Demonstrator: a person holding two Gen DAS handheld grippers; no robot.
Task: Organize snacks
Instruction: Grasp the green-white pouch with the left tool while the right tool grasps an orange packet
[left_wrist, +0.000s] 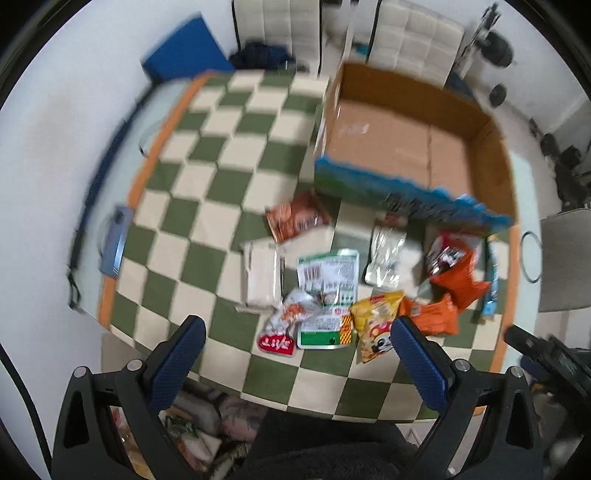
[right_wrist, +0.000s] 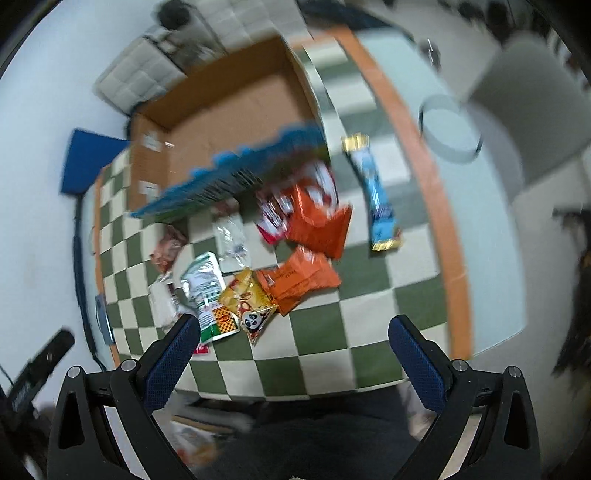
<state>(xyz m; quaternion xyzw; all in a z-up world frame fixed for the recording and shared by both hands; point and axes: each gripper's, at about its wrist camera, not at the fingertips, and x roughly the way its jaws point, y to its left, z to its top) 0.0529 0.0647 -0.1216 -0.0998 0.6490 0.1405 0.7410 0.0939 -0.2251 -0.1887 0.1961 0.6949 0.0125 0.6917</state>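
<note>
Several snack packets lie on a green-and-cream checked tablecloth (left_wrist: 221, 155) in front of an open cardboard box (left_wrist: 402, 144) with nothing in it. Among them are a yellow panda packet (left_wrist: 375, 325) (right_wrist: 251, 306), orange packets (left_wrist: 436, 314) (right_wrist: 303, 280), a green-and-white pouch (left_wrist: 327, 295) (right_wrist: 207, 295), a white packet (left_wrist: 262, 277) and a blue bar (right_wrist: 376, 195) (left_wrist: 491, 280). My left gripper (left_wrist: 299, 350) is open and empty, above the near table edge. My right gripper (right_wrist: 291, 350) is open and empty, near the panda packet.
The box (right_wrist: 221, 122) stands at the back right of the table, blue-printed front wall facing the snacks. A phone (left_wrist: 114, 247) lies at the left table edge. A clear ring-shaped object (right_wrist: 448, 129) sits on the right. White chairs (left_wrist: 413, 40) stand behind.
</note>
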